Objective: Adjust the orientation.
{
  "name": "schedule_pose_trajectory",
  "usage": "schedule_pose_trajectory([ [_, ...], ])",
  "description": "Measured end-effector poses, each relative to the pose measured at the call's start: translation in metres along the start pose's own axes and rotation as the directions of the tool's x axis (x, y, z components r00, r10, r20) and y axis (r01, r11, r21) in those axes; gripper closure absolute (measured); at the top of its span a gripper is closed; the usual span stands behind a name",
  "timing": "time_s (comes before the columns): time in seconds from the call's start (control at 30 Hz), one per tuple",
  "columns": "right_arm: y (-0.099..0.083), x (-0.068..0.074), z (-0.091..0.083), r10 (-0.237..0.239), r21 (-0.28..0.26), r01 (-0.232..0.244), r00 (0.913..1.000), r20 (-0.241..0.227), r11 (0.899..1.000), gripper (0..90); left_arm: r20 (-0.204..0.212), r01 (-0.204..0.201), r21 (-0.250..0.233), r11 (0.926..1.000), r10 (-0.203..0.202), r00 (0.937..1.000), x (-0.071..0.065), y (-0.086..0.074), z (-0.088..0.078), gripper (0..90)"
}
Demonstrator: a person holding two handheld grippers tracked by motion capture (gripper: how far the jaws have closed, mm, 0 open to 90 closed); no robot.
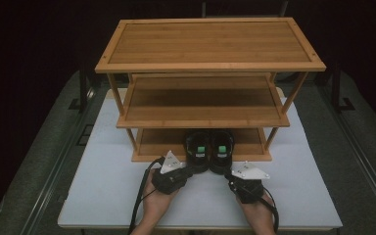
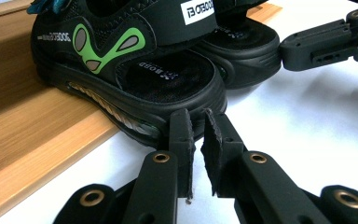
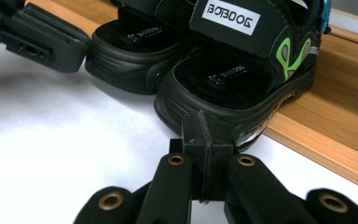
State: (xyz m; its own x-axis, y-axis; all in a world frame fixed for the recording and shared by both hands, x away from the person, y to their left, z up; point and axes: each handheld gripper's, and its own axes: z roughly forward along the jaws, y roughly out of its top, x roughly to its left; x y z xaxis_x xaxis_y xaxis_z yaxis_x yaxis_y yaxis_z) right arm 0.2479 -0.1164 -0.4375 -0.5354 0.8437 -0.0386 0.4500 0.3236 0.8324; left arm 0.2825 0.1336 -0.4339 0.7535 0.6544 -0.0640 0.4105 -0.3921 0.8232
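Left tongs (image 2: 196, 122) slightly apart, right tongs (image 3: 204, 125) closed, at sandals (image 1: 209, 151).

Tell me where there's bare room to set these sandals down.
Free: the top shelf and middle shelf of the rack, plus the bottom shelf's left end beside the sandals. Bare table flanks both hands. Crowded: the rack's front edge, where the left gripper and right gripper meet the heels.
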Motion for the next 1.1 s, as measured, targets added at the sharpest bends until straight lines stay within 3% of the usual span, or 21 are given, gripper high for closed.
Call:
schedule_pose_trajectory([
  [0.6, 0.007, -0.006, 0.019, 0.009, -0.006, -0.009, 0.9992, 0.039, 1.0, 89.7, -0.078, 0.001, 0.009, 1.0, 0.0, 0.997, 0.009, 0.01, 0.016, 81.7],
  [1.1, 0.014, -0.009, 0.032, 0.005, -0.007, -0.005, 0.9972, 0.074, 1.0, 89.7, -0.1, 0.01, 0.012, 0.9999, -0.009, 0.9949, 0.019, 0.017, 0.026, 81.5],
])
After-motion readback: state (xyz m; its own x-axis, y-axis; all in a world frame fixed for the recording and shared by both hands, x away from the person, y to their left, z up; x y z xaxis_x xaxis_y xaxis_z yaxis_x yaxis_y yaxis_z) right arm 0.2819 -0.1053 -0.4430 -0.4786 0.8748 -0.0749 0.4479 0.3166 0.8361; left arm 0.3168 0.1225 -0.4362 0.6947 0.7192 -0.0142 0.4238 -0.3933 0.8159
